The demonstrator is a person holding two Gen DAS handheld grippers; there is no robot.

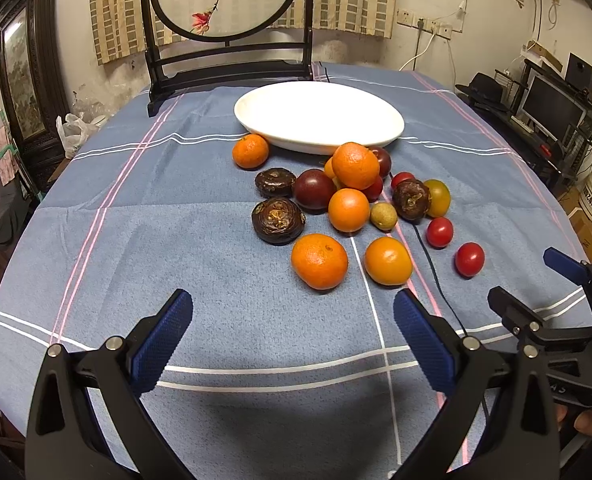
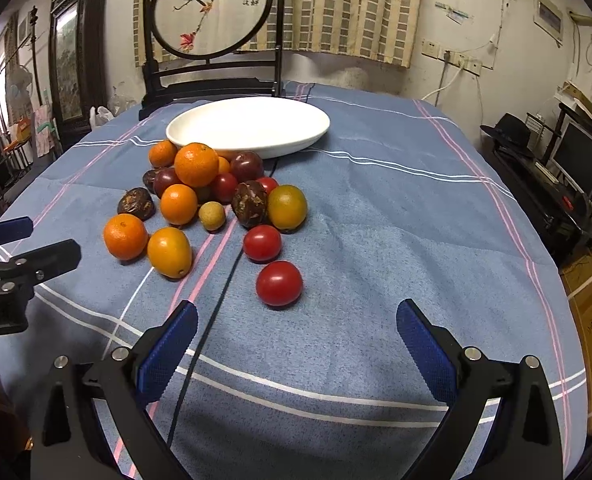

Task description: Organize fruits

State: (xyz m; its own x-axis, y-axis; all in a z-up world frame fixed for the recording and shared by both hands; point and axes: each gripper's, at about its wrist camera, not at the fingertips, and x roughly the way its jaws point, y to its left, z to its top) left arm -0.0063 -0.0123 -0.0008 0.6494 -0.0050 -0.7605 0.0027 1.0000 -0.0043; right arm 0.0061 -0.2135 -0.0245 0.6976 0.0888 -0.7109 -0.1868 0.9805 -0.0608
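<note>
Both tongs are wide open and hold nothing. The left tongs [image 1: 292, 312] sit at the bottom of the left wrist view, above bare cloth, with the nearest orange just above the gap. The right tongs [image 2: 296, 324] sit at the bottom of the right wrist view, and the nearest tomato [image 2: 279, 283] lies just above the gap.

The fruits lie in a loose pile on the bench [image 1: 136, 240], in the middle of the left wrist view, just below the white plate [image 1: 320, 114]. The plate has nothing in it.

I count six round oranges; the nearest one [image 1: 319, 261] is at the lower edge of the pile, and another [image 1: 250, 151] is beside the left rim of the plate. One partly hidden orange piece behind the top orange I cannot count surely. There are three dark brown wrinkled fruits [image 1: 278, 221]. There are two dark purple round fruits [image 1: 314, 190]. I see four red tomatoes, two of them apart at the lower right of the pile. There is one yellow-green tomato [image 1: 438, 198] and one small tan fruit [image 1: 383, 216].

A black cord [image 1: 436, 276] runs over the cloth from the pile toward the bottom.
</note>
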